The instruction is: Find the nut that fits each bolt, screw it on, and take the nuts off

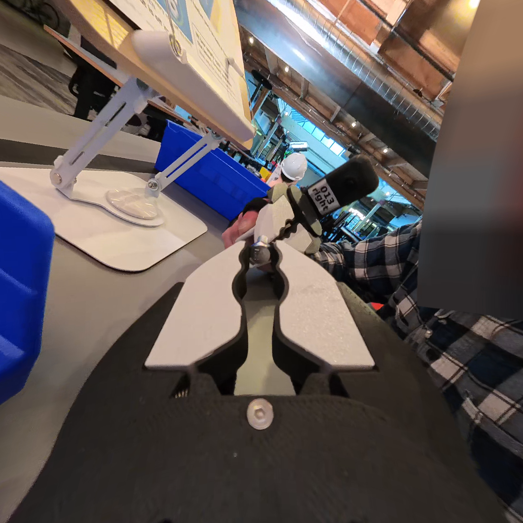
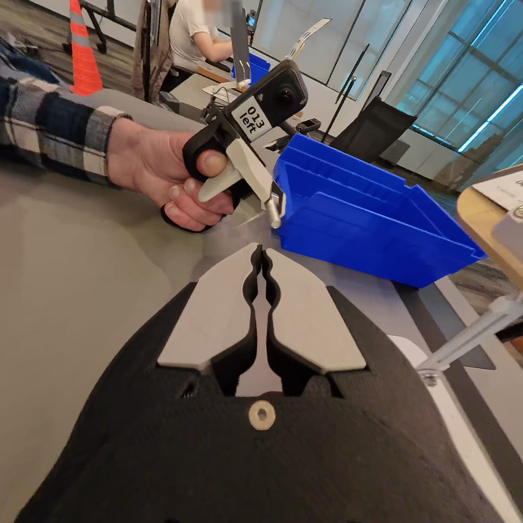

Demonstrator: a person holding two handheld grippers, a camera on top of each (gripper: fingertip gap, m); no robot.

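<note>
Now your left gripper [image 1: 260,249] was clamped on the head of a silver bolt [image 2: 274,210], both pads pressing on it. The threaded shank pointed down toward the grey table [image 2: 85,268], just beside the blue bin [image 2: 368,226]. Your right gripper [image 2: 261,252] had its fingers together with nothing between them, and it was near the bolt, a little apart from it.

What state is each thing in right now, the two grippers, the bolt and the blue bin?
Left gripper: shut on the bolt's head.
Bolt: silver, held, threaded end sticking out bare, no nut on it.
Right gripper: shut, nothing visible between the tips.
Blue bin: on the table, open side up, contents hidden.
</note>
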